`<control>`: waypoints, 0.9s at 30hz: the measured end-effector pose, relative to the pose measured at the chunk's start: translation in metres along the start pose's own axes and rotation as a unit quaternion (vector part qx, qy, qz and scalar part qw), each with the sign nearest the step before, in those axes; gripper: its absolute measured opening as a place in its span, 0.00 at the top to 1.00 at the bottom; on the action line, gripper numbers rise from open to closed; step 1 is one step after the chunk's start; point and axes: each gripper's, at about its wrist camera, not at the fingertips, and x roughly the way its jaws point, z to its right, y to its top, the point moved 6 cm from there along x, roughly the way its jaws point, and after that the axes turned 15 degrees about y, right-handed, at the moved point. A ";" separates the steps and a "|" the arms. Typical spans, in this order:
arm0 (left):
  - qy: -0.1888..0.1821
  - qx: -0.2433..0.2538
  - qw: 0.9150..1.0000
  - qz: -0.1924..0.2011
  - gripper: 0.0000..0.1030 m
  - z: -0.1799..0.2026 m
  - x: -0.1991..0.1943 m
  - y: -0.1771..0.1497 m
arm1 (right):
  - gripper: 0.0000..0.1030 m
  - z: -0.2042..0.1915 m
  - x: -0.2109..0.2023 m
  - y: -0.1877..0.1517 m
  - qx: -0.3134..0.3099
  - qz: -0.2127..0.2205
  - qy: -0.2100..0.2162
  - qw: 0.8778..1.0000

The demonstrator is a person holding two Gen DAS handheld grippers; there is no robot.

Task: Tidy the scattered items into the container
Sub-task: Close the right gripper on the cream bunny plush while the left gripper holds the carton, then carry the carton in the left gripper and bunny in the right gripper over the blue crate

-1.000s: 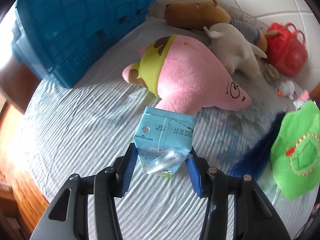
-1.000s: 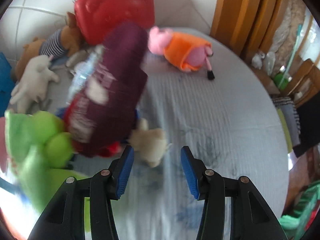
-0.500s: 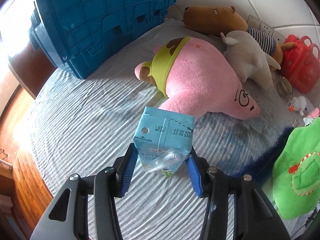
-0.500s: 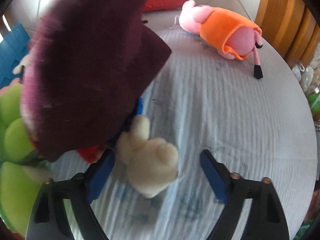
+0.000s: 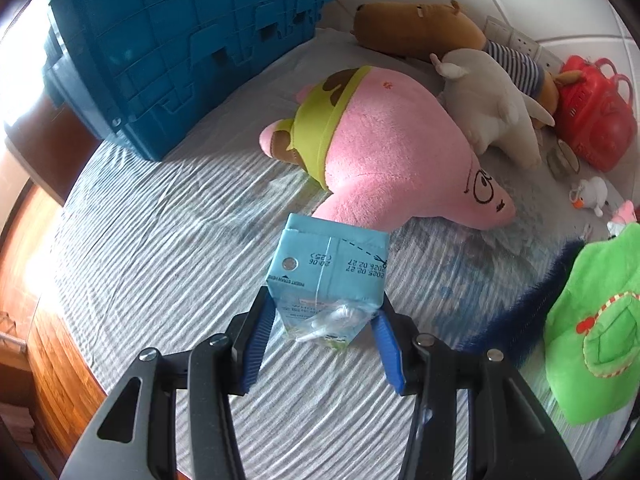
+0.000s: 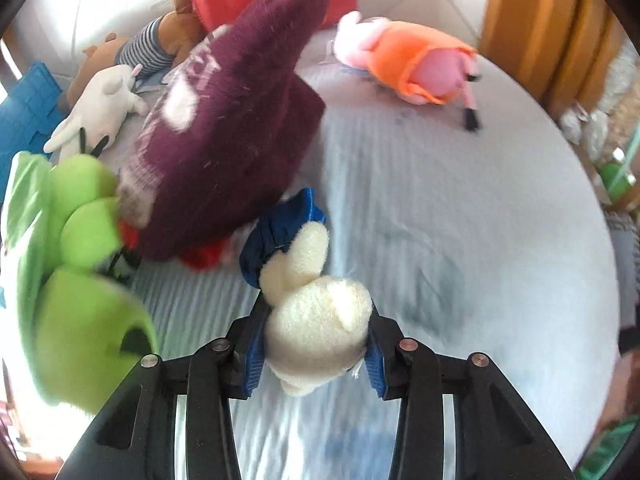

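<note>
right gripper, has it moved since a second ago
Yes. The right gripper went forward and shut on the cream plush foot, which earlier lay ahead of its open fingers; the orange pig plush sits larger in view.

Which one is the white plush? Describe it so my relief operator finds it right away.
Start at the blue crate at the table's back left, then look right past the big pink star plush. The white plush lies just behind the star's far side, against the brown bear in the striped shirt. It is the only off-white toy there, with small pointed ears.
</note>
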 end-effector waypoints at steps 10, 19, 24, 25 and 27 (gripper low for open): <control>-0.063 0.081 0.994 0.027 0.54 -0.016 -0.006 0.014 | 0.61 -0.114 -0.081 -0.028 -0.015 0.078 -0.001 0.997; -0.082 0.114 0.988 0.068 0.54 -0.048 -0.043 0.021 | 0.61 -0.294 -0.045 -0.033 -0.120 0.060 0.130 0.982; -0.073 0.086 0.991 0.074 0.54 -0.062 -0.062 0.013 | 0.61 -0.355 -0.017 -0.030 -0.195 0.027 0.180 0.964; -0.072 0.079 0.992 0.074 0.54 -0.065 -0.066 0.010 | 0.61 -0.365 -0.012 -0.029 -0.208 0.019 0.189 0.959; -0.068 0.068 0.992 0.077 0.54 -0.070 -0.075 0.006 | 0.61 -0.380 -0.005 -0.030 -0.232 0.008 0.203 0.951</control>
